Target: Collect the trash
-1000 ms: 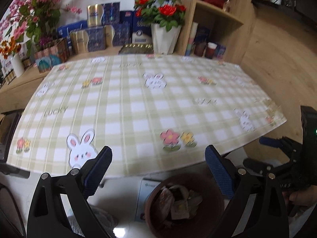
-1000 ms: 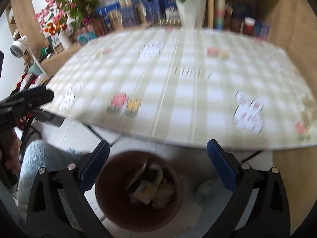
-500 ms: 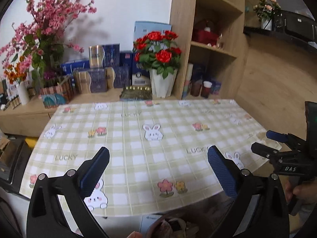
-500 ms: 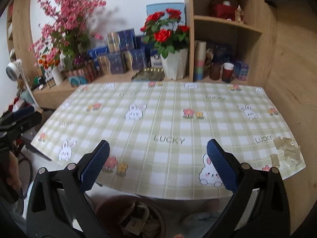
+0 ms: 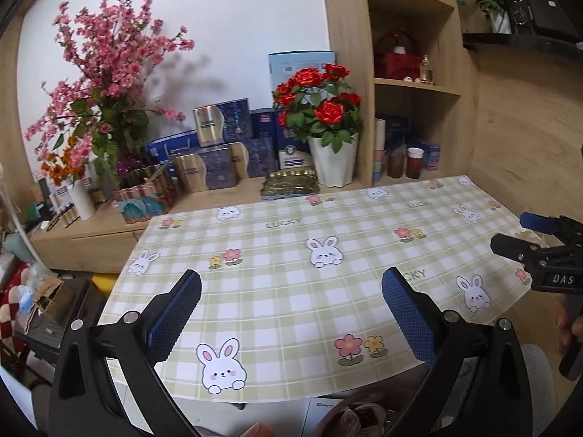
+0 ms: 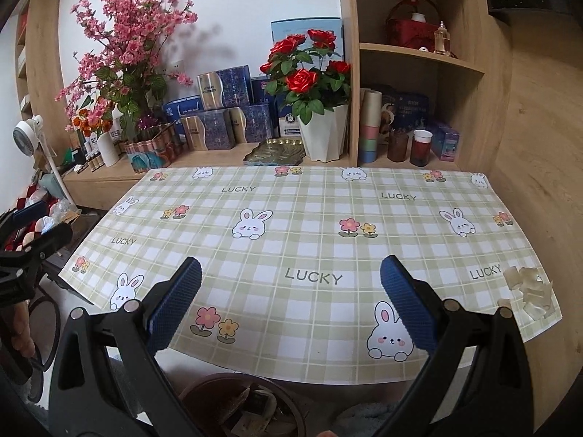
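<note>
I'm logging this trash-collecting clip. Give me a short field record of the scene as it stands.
surface: table with checked bunny cloth
trash left: pale crumpled scraps at its near right corner
bin: brown trash bin below the near edge, holding wrappers
left tongs: open, empty
right tongs: open, empty

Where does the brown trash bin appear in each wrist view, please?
Left wrist: trash bin at the bottom edge, right of centre, only its rim showing.
Right wrist: trash bin bottom centre, under the table's near edge.
Shared landmark: red roses behind the table.
</note>
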`<state>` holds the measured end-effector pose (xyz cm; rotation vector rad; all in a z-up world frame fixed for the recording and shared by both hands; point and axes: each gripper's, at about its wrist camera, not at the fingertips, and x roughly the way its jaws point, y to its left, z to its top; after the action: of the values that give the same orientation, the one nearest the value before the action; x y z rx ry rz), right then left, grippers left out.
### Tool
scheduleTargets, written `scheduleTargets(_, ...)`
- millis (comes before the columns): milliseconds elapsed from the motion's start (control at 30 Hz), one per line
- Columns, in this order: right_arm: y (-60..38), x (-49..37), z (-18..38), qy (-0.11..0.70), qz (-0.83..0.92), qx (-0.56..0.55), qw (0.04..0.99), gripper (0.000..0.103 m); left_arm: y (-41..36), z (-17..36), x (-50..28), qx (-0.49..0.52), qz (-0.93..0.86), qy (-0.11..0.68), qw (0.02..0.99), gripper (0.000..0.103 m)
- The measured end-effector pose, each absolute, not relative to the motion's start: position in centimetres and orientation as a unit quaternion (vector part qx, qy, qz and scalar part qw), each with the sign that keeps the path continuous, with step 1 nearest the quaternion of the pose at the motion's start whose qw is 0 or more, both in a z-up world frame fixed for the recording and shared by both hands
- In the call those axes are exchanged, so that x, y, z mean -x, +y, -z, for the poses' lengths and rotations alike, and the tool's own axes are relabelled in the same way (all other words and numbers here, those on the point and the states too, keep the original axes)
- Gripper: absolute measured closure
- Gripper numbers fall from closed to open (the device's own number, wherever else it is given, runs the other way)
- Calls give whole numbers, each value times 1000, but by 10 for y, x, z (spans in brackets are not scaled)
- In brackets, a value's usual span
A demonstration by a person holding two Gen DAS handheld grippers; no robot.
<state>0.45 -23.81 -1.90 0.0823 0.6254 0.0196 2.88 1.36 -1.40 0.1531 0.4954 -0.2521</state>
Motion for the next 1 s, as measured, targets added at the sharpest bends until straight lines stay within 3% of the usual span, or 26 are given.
scheduleTargets(1000,-263,13,-17,288,-15,-38,957,6,16,-4,-34,-43,83,263,960,6)
